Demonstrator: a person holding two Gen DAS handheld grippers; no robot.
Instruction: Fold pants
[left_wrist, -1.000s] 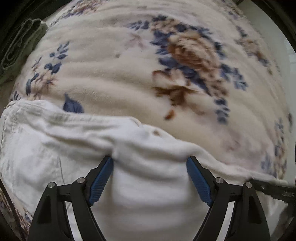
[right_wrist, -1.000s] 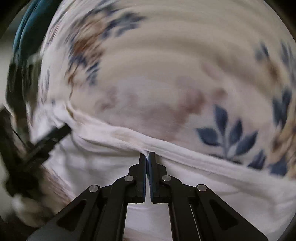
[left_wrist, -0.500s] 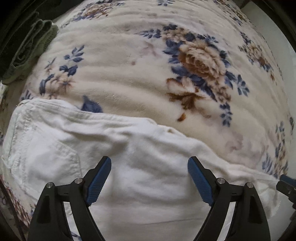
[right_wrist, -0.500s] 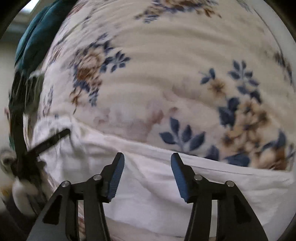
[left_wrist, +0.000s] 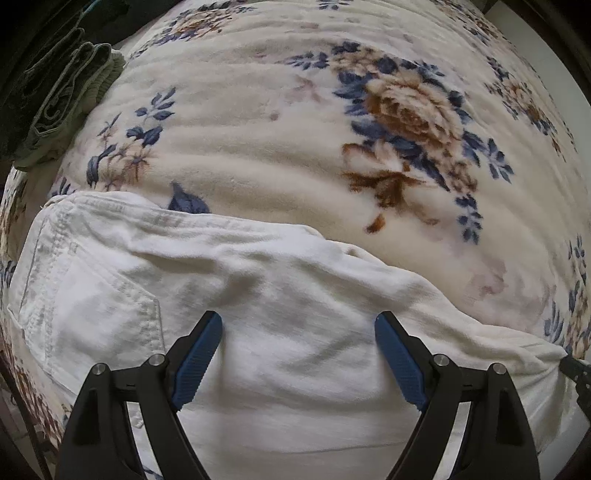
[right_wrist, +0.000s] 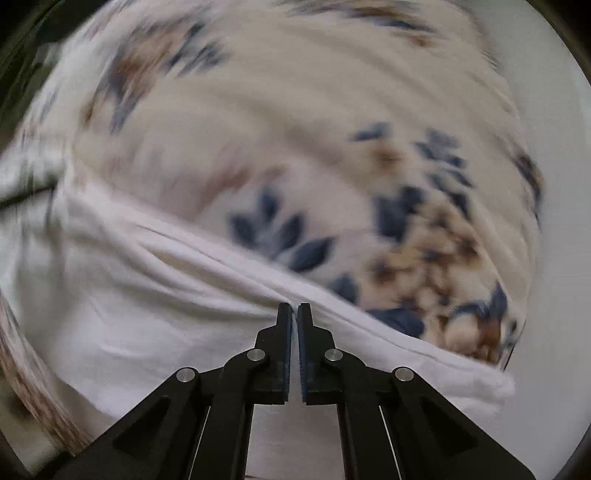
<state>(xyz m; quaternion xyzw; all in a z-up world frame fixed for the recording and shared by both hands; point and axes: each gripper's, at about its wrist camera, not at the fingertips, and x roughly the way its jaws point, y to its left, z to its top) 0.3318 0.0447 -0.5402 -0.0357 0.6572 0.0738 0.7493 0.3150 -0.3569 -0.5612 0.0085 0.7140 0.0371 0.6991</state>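
One pair of white cotton pants (left_wrist: 229, 295) lies flat across the near part of a cream plush blanket with blue and brown flowers (left_wrist: 280, 122), waistband and back pocket to the left, legs running off to the right. The legs look already laid one over the other lengthwise, so the step in hand seems to be the crosswise fold, bringing the leg end over toward the waist.

The left gripper (left_wrist: 298, 343) hovers just over the thigh area with its blue-padded jaws spread wide, holding nothing. The right gripper (right_wrist: 294, 314) has its jaws pressed nearly together at the far edge of the pants, near the hem end; fabric ridges run toward the tips, so it appears to pinch that edge, though the right wrist view is smeared by motion.

The next move likely calls for the left gripper to take the matching near edge or pin the middle, so the fold line stays straight while the right lifts and carries.

By count: one pair of pants, one blanket, two grippers, and one folded olive-green garment (left_wrist: 70, 96) at the far left.
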